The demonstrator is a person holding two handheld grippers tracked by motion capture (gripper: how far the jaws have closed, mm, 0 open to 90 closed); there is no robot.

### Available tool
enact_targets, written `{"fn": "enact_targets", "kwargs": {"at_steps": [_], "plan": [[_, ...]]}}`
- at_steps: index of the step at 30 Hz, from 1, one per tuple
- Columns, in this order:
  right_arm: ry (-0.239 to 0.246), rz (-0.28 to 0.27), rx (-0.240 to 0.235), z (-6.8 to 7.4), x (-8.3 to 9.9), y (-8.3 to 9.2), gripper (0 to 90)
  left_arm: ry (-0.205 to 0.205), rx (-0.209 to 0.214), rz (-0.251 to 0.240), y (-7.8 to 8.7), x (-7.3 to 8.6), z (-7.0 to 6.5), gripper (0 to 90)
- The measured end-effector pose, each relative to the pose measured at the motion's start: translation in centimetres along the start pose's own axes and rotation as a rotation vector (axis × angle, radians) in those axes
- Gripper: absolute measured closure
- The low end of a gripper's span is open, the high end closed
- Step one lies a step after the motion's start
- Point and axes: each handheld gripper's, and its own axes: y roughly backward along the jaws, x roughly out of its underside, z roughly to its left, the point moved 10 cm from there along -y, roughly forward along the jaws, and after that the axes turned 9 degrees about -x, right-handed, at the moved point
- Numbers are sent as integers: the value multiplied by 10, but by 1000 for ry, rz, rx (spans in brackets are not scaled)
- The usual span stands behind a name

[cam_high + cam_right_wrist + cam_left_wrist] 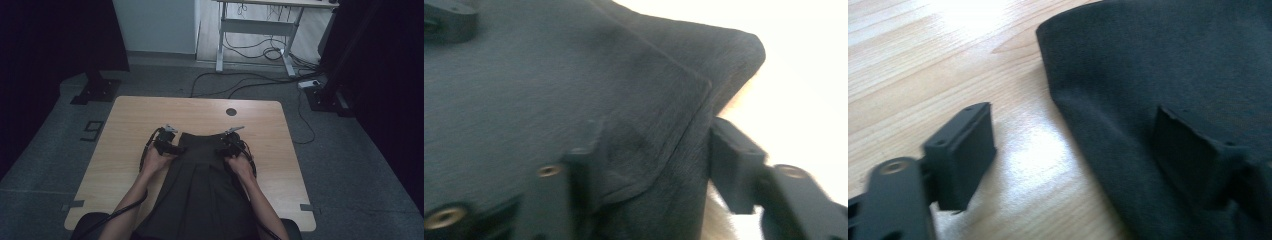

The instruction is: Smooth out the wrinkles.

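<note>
High view: a dark pleated skirt (200,185) lies flat on the wooden worktop (130,120), its long axis running from the waistband at the far end toward the person, with the hem spilling over the near edge of the worktop. The left gripper (170,146) sits at the waistband's left corner and the right gripper (229,146) at its right corner, each hand about equally close to its own corner. A round grommet hole (231,111) lies beyond the waistband, well apart from it.

Left gripper view: the skirt's rounded corner (1168,90) lies between the two black fingers. One finger (965,150) rests on bare wood just beside the cloth edge; the other (1193,155) lies on top of the fabric. They straddle the edge with a clear gap, so they are released and pinch nothing yet. The cloth lies toward the right of the view, and the fingers would need to close across the edge.

Right gripper view: the waistband's seamed corner (664,100) sits between the fingers. One finger (581,170) presses on the fabric from above, and the other (734,165) stands just beside the folded edge. They look half closed around the corner, but a firm clamp is not evident; the grasp appears to be still forming.
</note>
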Motion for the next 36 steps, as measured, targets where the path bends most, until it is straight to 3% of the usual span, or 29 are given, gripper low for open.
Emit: {"fn": "enact_targets", "kwargs": {"at_steps": [3, 5, 9, 11, 13, 16, 21, 27, 31, 36], "plan": [[1, 6, -37, 7, 0, 0, 649, 4, 15, 4, 3, -1, -5, 340], [3, 5, -46, 10, 0, 0, 694, 9, 34, 7, 4, -1, -8, 446], [23, 15, -49, 12, 0, 1, 757, 37, 69, 10, 5, -2, -12, 662], [32, 17, -44, 12, 0, 2, 764, 55, 122, 12, 6, -2, -15, 754], [28, 16, -47, 13, -1, 3, 769, 40, 136, 16, 6, -3, -14, 797], [23, 6, -59, 12, -4, 6, 774, -11, 119, 0, 6, -9, -12, 818], [35, -31, -52, 6, -23, 19, 776, -28, 73, -86, 14, -40, -4, 830], [50, -70, -21, -4, -55, 32, 777, -44, 33, -155, 26, -77, 9, 830], [67, -106, 1, -7, -79, 44, 777, -63, 2, -214, 44, -102, 16, 830], [129, -197, 33, 1, -113, 77, 777, -76, -27, -334, 81, -132, 21, 831]]}}
